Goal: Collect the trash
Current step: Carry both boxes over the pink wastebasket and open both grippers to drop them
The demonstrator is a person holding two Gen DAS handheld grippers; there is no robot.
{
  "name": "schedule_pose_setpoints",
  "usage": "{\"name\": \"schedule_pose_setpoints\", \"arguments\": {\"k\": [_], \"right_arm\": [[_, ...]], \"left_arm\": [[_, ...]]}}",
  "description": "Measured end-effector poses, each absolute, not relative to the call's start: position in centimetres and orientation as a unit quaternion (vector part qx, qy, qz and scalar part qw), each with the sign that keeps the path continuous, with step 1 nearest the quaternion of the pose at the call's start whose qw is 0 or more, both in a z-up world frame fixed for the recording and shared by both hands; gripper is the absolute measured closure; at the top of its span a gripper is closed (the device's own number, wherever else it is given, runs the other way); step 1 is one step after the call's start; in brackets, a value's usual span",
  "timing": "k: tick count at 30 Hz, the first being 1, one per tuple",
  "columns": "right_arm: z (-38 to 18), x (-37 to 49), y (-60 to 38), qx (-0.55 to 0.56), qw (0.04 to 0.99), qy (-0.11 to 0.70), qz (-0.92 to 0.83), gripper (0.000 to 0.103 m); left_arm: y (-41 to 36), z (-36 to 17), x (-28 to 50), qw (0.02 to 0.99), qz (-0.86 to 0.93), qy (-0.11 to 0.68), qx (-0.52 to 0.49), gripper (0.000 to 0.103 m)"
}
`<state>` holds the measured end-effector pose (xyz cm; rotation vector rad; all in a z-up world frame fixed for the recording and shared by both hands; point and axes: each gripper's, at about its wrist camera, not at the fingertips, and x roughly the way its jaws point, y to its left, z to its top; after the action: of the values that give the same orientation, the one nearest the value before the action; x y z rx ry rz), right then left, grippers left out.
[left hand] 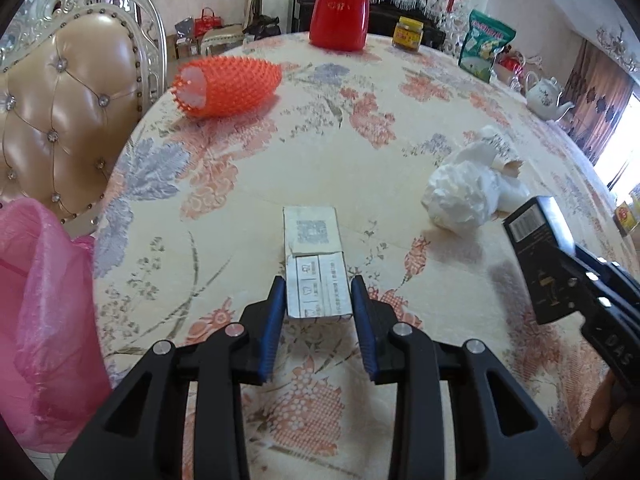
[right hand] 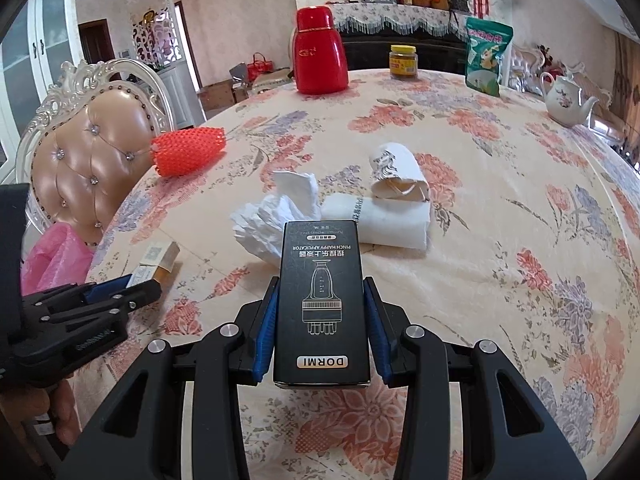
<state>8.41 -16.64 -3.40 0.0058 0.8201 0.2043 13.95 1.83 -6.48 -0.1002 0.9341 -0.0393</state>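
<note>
Flowers in pink and grey cover the tablecloth [left hand: 360, 128] on a big round table.

From the left wrist view, the left gripper [left hand: 319, 304] has its two blue fingers apart, one on each side of a small white box [left hand: 316, 264]. The box lies flat on the cloth, and its near end sits between the finger tips. There is a thin gap on each side, so it is not squeezed. A pink trash bag [left hand: 44, 320] hangs at the left edge of the table, next to a tan padded chair [left hand: 68, 120]. Crumpled white paper [left hand: 464, 192] lies to the right of the box. Far right, the right gripper [left hand: 576, 280] holds up a black box [left hand: 536, 248]. An orange spiky net sleeve [left hand: 228, 84] and a red flask [left hand: 340, 12] sit farther back.

From the right wrist view, the right gripper [right hand: 321, 312] is clamped on the black box [right hand: 322, 300], blue pads pressed on both long sides, lifted off the cloth. Just behind it lie the crumpled white paper [right hand: 272, 220], a folded white cloth [right hand: 380, 220] and a squashed paper cup [right hand: 396, 176]. At the left, the left gripper [right hand: 132, 284] reaches to the small white box [right hand: 158, 264] near the table edge, with the pink trash bag [right hand: 56, 256] beside it.
</note>
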Motion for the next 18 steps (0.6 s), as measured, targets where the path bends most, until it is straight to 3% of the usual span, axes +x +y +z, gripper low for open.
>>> {"name": "schedule_pose_setpoints", "arguments": {"k": [18], "right_arm": [[0.5,6.8,-11.1,-0.027,0.918,0.371,0.137,0.064]], "left_arm": [[10.6,1.9,6.3,0.933,-0.001,0.348,-0.093,0.071]]}}
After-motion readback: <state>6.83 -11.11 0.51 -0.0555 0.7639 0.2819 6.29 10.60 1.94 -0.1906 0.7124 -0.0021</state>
